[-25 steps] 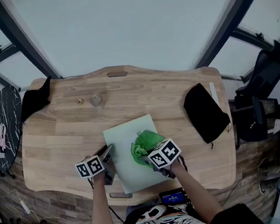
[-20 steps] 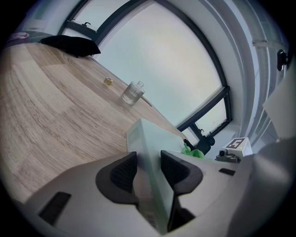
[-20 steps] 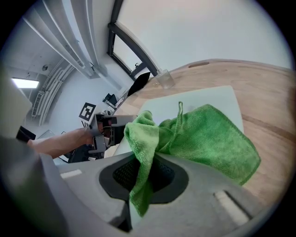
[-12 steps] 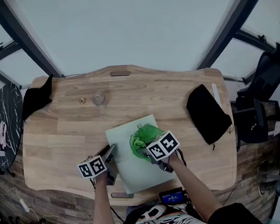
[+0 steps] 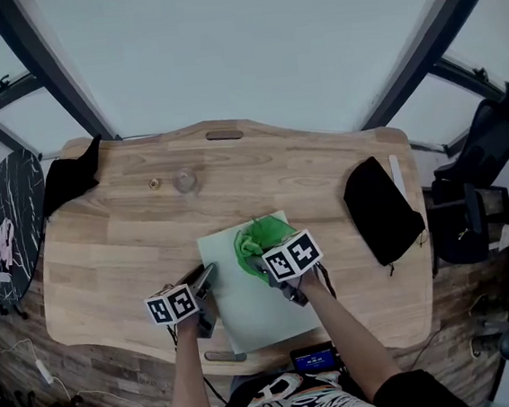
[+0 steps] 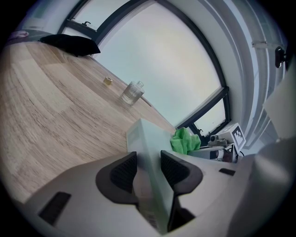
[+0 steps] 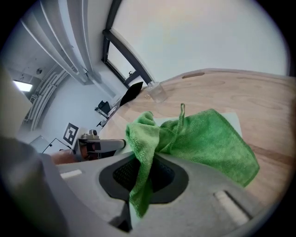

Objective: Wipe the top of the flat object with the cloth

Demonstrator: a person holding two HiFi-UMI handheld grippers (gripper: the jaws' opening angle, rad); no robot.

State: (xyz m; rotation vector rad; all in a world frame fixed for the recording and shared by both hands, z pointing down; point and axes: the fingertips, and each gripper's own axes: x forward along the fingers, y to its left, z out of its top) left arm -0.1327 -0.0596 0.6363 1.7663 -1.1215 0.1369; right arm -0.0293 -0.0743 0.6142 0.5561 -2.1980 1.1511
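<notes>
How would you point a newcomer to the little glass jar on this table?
Start at the wooden table and go to its far edge, left of centre. The glass jar stands there, clear and upright, bigger than the small brass-coloured piece just left of it.

An office-like room with large windows.
A wooden desk (image 5: 107, 259) stands on a floor (image 5: 22, 358) of wood planks. Beyond the far edge of the desk, dark window frames (image 5: 32, 68) hold wide pale panes. Right of the desk is a black office chair (image 5: 492, 141), and left of the desk is a small round table (image 5: 8, 224) with a dark marble top. In the right gripper view, pale pipes (image 7: 69, 46) run along the ceiling above the desk.
</notes>
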